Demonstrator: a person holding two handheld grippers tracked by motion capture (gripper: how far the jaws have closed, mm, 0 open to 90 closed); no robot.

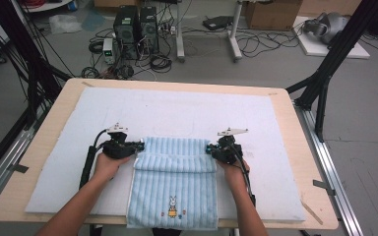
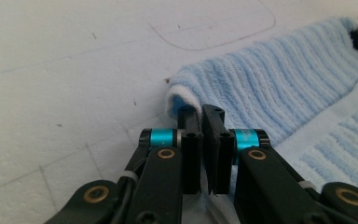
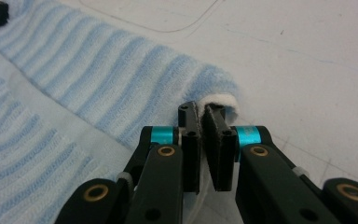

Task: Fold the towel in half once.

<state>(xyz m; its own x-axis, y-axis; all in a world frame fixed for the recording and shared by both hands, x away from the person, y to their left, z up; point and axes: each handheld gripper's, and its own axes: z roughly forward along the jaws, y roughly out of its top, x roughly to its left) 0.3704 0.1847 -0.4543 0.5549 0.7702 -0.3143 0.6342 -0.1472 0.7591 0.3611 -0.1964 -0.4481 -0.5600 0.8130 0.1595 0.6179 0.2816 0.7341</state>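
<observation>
Pinching the folded blue towel [image 1: 174,169], left hand-held gripper [image 1: 139,144] clenched on its left corner, right hand-held gripper [image 1: 209,148] on its right

Wore no sleeves on the forearms; carried 2 black grippers, left gripper [image 1: 140,144] and right gripper [image 1: 208,147], with cyan collars, brass screws, grey three-cornered plates and trailing black cables.

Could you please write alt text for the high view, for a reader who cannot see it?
Two hand-held grippers pinch the far corners of a light blue towel, the left gripper and right gripper each shut on the folded-over far edge. The towel lies on a white pad covering a wooden table.
</observation>
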